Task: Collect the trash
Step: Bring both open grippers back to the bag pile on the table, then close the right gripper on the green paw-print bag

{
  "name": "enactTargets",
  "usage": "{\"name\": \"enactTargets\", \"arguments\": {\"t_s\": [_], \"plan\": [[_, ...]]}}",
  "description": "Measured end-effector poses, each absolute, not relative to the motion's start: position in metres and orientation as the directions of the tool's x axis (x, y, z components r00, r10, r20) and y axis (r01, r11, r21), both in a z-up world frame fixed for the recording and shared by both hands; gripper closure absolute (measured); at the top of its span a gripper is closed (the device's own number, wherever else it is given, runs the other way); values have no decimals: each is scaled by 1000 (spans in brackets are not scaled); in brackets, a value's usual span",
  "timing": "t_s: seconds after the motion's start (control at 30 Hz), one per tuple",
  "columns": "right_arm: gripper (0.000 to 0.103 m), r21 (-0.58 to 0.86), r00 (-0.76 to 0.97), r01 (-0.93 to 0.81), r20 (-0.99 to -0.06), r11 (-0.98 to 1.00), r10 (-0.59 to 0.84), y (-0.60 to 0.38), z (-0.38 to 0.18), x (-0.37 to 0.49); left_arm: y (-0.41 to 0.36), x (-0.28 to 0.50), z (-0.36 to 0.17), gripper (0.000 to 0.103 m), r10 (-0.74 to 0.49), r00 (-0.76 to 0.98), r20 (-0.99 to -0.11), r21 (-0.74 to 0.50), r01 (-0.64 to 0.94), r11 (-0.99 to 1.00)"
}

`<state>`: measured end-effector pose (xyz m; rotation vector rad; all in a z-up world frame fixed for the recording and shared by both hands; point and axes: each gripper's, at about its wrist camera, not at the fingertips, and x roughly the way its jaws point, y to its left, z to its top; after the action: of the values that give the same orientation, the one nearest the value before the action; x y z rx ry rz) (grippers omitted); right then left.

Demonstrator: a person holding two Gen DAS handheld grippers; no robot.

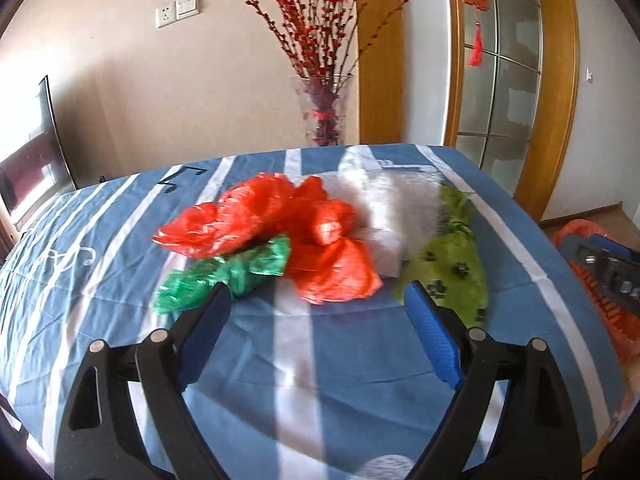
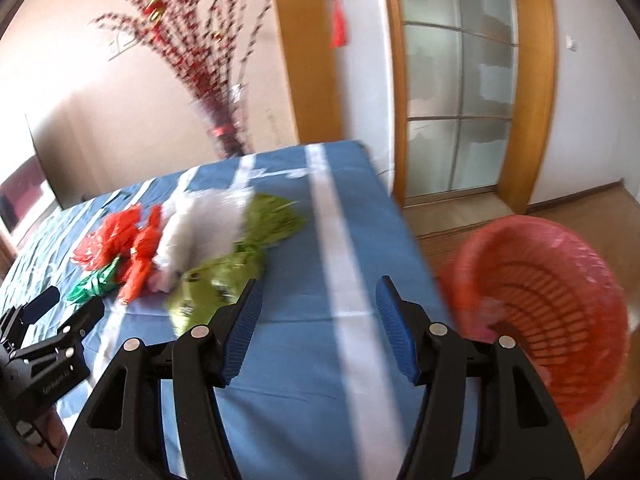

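Blue-and-white striped cloth covers the desk (image 1: 120, 240), where crumpled plastic bags lie heaped together: red (image 1: 280, 220), dark green (image 1: 224, 276), white (image 1: 384, 208) and lime green (image 1: 448, 272). Both the left tongs (image 1: 316, 296) and the right tongs (image 2: 318, 292) gape empty above the cloth. An orange mesh basket (image 2: 560, 300) sits off the desk's right edge over wooden floor (image 2: 580, 204), and a glass vase of red-berried branches (image 1: 324, 112) stands behind against the beige wall (image 1: 200, 80).

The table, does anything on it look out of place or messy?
Yes. Crumpled plastic bags lie heaped mid-table on the blue striped tablecloth: a red bag, a dark green bag, a white bag and a light green bag. The orange basket stands off the table's edge.
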<state>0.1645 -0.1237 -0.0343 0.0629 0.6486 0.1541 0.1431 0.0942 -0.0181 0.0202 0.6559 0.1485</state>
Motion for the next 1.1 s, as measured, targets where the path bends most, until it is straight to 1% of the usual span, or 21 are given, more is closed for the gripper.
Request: {"name": "enactTargets", "arguments": {"t_s": [0.2,0.6,0.8,0.87,0.93,0.97,1.1], "plan": [[44,136,727,-154,-656,979,205,-82,-53,196,120,150,-21,16,152,773,-616,67,-141,988],[44,109,687,-102,-711,989,149,-54,-80,231,161,165,-25,16,154,764,-627,37,-168,985],[64,117,661,-107,-733,987,159,-47,-85,236,175,177,-21,16,150,768,-623,20,-176,984],[83,109,659,-118,-735,987,160,-45,-85,236,179,182,-21,16,150,765,-627,13,-181,983],[94,100,656,-125,-738,987,158,-43,-86,235,185,190,-21,16,143,759,-635,1,-184,983],[96,98,655,-131,-739,987,160,-44,-86,234,186,193,-21,16,144,756,-638,1,-187,982],[98,96,657,-131,-737,987,159,-49,-85,228,193,212,-21,16,142,743,-654,-13,-199,980]]}}
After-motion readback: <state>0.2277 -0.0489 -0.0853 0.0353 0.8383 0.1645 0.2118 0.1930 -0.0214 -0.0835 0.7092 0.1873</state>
